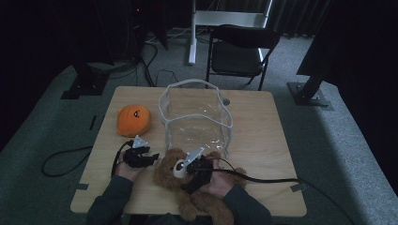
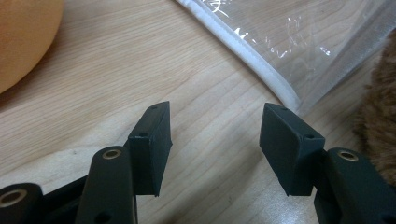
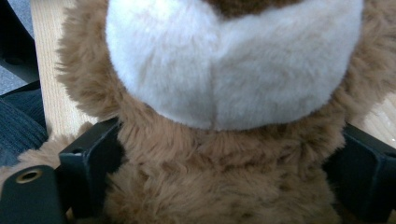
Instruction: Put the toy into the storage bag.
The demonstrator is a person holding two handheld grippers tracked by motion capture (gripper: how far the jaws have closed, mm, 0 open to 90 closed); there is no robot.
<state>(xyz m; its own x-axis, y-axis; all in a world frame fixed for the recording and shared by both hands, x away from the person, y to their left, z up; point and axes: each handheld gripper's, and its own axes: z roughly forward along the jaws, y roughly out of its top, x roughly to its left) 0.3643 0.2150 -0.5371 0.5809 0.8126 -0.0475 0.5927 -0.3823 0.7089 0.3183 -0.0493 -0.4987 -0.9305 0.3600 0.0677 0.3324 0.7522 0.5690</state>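
Left of the clear plastic zip-up pouch (image 1: 196, 115) on the pale wooden table (image 1: 263, 136) lies a round orange plush toy (image 1: 134, 120). In front of the pouch, the left tongs (image 1: 151, 157) gape over bare wood, just left of the brown furry teddy bear (image 1: 187, 180). The right tongs (image 1: 179, 169) straddle the bear's neck, apparently squeezing it.

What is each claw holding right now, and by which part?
The right claw straddles the teddy bear at its neck, below the white muzzle; a firm grip is unclear. The left claw holds nothing.
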